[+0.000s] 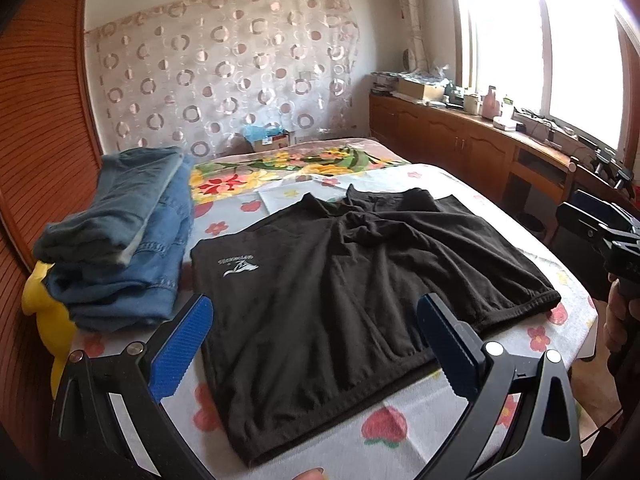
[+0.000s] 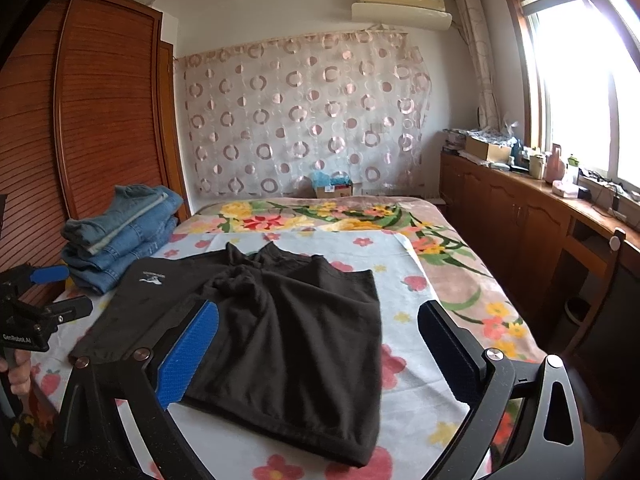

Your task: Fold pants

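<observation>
A pair of black fleece shorts point(image 1: 360, 292) lies spread flat on the flower-printed sheet point(image 2: 404, 280) at the near end of the bed, waistband along the near edge and the two leg openings pointing away toward the patterned curtain; its long axis runs across the bed, side to side. A small white logo point(image 1: 239, 266) sits on the leg nearest the stack of folded blue denim jeans point(image 1: 128, 232), which rests just beside the shorts at the sheet's left edge. The crotch is bunched into dark wrinkles, so the seam there is hard to make out. The left gripper point(image 1: 316, 344) hovers over the waistband with its blue-padded jaws spread wide and nothing between them. The right gripper point(image 2: 320, 352) is likewise wide open and empty above the shorts' right half. Only part of a hand point(image 2: 18, 372) shows, cut off at the edge.
</observation>
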